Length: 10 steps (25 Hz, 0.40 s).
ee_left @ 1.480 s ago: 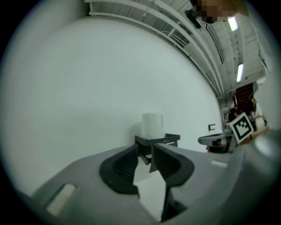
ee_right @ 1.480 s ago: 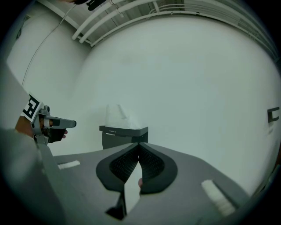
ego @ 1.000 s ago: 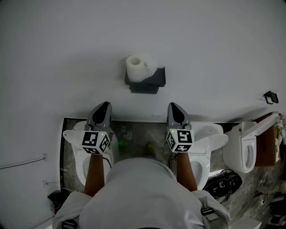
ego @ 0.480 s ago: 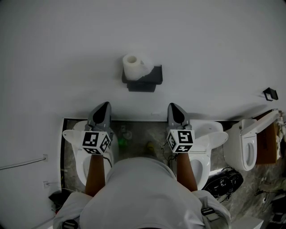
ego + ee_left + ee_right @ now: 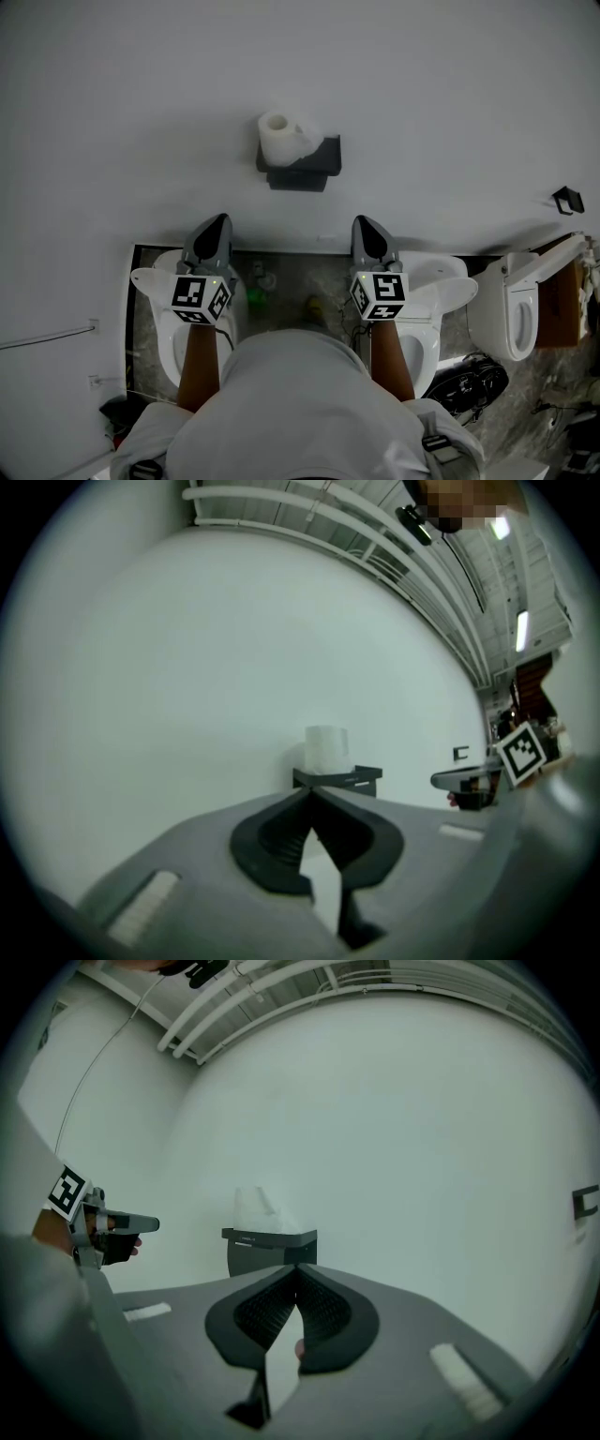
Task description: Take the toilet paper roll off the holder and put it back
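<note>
Clearly toilet paper roll (image 5: 280, 139) stands upright on holder (image 5: 315, 167)

One toilet paper roll (image 5: 280, 137), one holder (image 5: 306, 170), two tools (image 5: 221, 221) (image 5: 361, 223)

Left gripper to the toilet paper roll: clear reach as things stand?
Probably yes. Nothing stands between the left gripper and the toilet paper roll upright on the black holder. Its jaws are shut and well short of the roll, so they would need opening first.
</note>
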{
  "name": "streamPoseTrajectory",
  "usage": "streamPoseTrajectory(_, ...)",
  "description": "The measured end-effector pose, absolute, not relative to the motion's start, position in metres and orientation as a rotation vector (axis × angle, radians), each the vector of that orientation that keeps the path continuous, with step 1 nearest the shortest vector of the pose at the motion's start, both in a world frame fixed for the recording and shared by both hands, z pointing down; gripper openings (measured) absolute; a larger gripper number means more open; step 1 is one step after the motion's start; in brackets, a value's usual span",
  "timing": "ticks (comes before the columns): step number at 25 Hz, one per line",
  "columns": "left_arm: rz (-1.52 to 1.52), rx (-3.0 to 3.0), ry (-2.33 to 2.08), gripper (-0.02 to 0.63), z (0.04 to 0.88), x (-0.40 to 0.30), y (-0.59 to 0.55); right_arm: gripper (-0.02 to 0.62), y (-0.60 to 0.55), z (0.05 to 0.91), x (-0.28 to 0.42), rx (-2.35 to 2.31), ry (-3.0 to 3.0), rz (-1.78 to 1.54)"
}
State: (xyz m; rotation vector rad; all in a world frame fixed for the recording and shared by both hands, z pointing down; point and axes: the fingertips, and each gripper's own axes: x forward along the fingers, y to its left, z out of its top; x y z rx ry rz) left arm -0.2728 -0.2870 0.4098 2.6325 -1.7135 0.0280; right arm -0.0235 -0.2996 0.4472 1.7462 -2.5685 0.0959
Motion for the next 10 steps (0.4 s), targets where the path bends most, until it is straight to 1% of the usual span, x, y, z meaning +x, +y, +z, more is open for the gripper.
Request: streamPoseTrajectory(10,0.049,2.646,-1.716,0.0,0.4101,-0.2667,-0.2891,0.0,-0.3036,0.4465,-0.0187,1.734,-2.579,0.083)
